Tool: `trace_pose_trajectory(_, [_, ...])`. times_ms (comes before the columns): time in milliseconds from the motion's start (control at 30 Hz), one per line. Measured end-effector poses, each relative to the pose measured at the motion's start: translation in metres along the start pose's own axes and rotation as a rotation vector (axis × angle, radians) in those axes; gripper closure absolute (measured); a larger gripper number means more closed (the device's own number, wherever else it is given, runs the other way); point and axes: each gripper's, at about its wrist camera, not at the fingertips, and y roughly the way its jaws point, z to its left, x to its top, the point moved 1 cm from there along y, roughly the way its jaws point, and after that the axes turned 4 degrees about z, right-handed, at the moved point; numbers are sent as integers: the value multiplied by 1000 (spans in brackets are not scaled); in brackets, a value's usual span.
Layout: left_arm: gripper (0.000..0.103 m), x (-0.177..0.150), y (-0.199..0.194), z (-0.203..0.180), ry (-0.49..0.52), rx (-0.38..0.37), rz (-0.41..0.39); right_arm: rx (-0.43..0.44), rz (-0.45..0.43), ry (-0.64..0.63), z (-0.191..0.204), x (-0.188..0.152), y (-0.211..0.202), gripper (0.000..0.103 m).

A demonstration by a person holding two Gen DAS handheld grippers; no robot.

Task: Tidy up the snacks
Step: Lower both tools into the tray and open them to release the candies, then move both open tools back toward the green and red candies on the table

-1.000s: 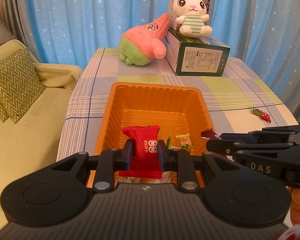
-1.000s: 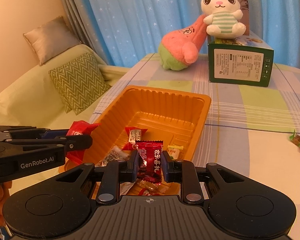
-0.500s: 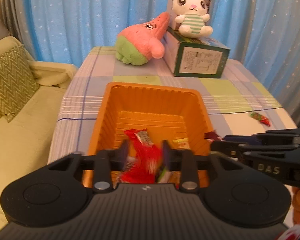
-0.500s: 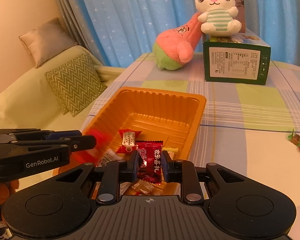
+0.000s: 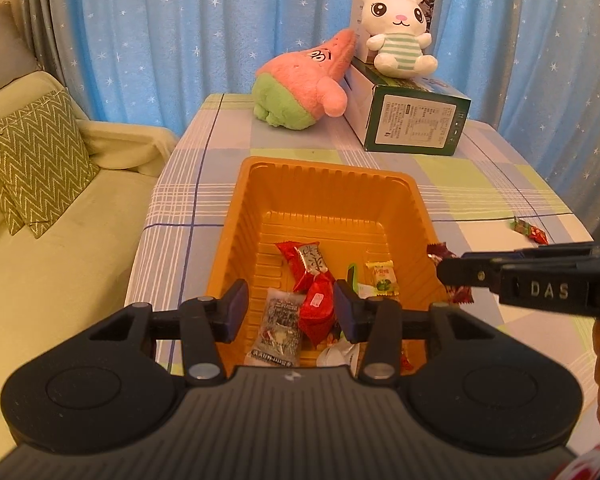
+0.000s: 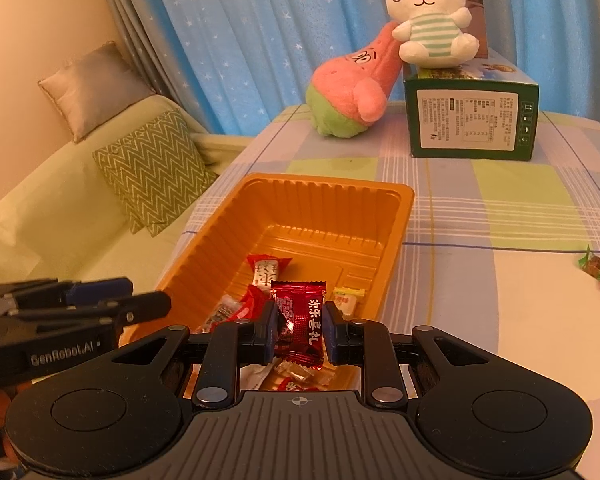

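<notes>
Right gripper (image 6: 300, 332) clamps dark-red foil candy packet (image 6: 300, 322) upright, over near end of orange plastic tray (image 6: 332, 196); left gripper (image 5: 290, 312) parted, empty.

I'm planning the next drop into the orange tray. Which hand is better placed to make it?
Right. The right tool is shut on a dark red candy directly above the orange tray, so it only needs to let go. The left tool is open and empty over the tray.

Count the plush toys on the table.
2. The pink-and-green plush lies at the table's far end, leaning on the green box; the white bunny plush sits on top of that box.
</notes>
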Motion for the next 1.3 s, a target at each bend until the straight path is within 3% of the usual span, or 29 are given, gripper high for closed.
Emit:
trace_pose_trajectory(200, [58, -4, -4, 3, -14, -2, -8, 47, 7, 37, 0, 4, 5, 78])
trace_pose_trajectory(267, [55, -6, -6, 4, -17, 1, -12, 55, 11, 62, -2, 4, 5, 64])
trace_pose_trajectory(300, [54, -7, -7, 4, -18, 2, -17, 52, -2, 73, -3, 3, 3, 43])
trace_pose_trajectory(333, [53, -8, -9, 4, -20, 2, -21, 50, -13, 78, -4, 2, 0, 37])
trace_pose_trajectory(733, [43, -27, -48, -25, -29, -26, -46, -28, -18, 153, -35, -41, -60, 37])
trace_pose_trajectory(1067, [35, -42, -85, -68, -46, -59, -58, -124, -57, 122, -45, -81, -121, 37])
trace_pose_trajectory(1300, [22, -54, -99, -92, -64, -77, -60, -166, -81, 136, -62, -104, -155, 37])
